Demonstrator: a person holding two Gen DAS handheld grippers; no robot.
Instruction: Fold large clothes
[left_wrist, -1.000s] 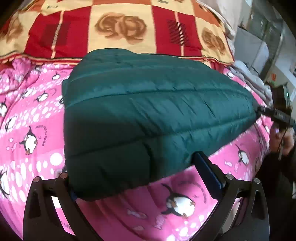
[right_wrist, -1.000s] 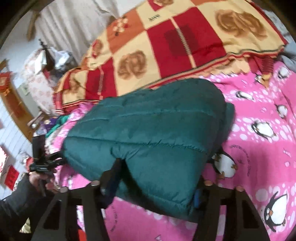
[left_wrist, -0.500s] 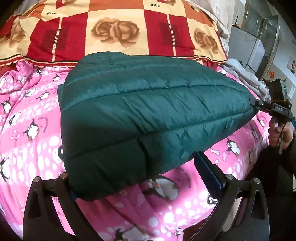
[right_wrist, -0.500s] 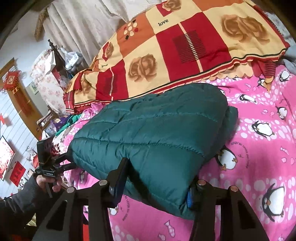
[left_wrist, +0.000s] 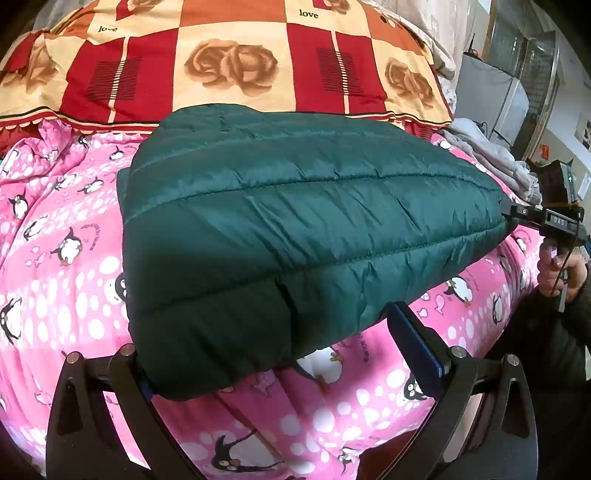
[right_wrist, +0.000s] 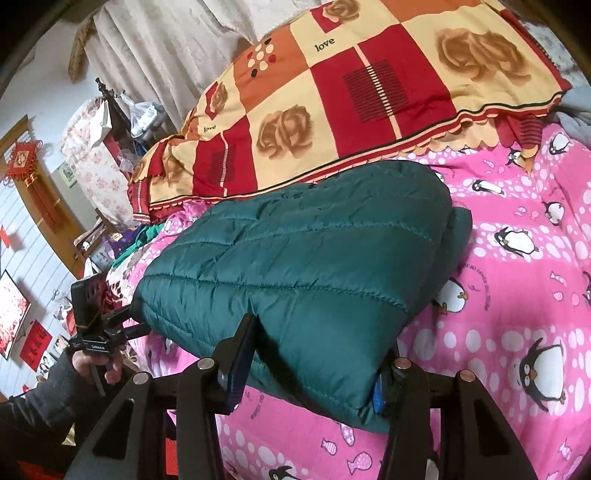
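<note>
A dark green quilted puffer jacket lies folded on a pink penguin-print bed cover. My left gripper holds its near corner between the fingers, the cloth bulging over the jaws. My right gripper holds the opposite near corner of the jacket in the same way. Each gripper shows in the other's view: the right one at the jacket's right tip, the left one at its left tip. The jacket's near edge is lifted slightly off the bed.
A red and cream rose-patterned blanket lies across the far side of the bed. Grey clothes are piled at the right. A cluttered stand and wall decorations are to the left of the bed.
Both grippers have pulled back and tilted up a little with the jacket corners held. More of the rose blanket shows. The jacket's shape is about the same.
</note>
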